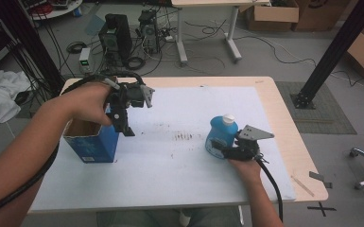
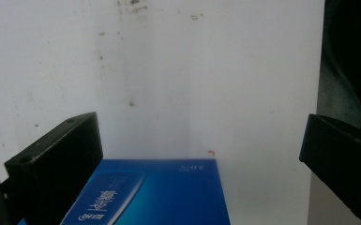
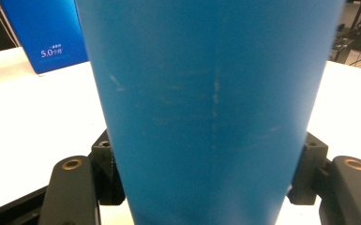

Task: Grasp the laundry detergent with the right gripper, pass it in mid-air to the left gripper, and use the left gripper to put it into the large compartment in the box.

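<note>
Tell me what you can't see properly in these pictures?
- Inside the open blue box: high view, the left hand covers its opening.
- Print on the blue bottle: too small in the high view; the right gripper view sits too close against plain blue.
- Box bottom: cut off by the lower edge in the left gripper view.
</note>
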The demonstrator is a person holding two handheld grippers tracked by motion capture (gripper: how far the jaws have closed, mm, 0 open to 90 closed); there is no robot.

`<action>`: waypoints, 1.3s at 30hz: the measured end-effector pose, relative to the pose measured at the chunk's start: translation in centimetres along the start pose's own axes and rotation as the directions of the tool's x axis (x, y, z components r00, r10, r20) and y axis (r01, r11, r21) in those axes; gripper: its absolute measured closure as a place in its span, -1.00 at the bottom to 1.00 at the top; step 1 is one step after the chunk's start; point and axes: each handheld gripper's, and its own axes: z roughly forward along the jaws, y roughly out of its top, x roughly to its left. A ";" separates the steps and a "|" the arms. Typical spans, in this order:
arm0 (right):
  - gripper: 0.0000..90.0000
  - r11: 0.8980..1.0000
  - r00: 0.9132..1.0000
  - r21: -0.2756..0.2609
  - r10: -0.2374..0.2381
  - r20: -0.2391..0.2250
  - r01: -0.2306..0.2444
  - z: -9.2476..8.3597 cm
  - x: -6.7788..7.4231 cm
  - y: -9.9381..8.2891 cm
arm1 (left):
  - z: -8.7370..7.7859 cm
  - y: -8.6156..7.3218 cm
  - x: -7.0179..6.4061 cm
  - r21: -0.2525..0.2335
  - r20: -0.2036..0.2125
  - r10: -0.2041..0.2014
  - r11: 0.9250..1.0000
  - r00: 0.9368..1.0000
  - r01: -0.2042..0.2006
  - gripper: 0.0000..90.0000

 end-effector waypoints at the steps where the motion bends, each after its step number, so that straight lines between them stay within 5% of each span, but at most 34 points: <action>1: -0.23 1.000 1.000 0.000 0.003 -0.005 -0.003 -0.1 0.0 0.0 | 0.0 0.0 0.0 -0.002 0.000 0.002 1.000 1.000 -0.002 -1.00; 32: 0.00 1.000 1.000 0.001 -0.028 0.010 0.028 -0.3 0.4 0.1 | 0.5 -0.6 -0.2 -0.003 0.003 -0.008 1.000 1.000 0.008 -1.00; 39: 0.00 0.998 0.997 0.024 -0.055 -0.044 0.056 -0.8 0.9 1.4 | 0.2 -0.2 -0.3 0.002 -0.001 0.002 1.000 1.000 -0.002 -1.00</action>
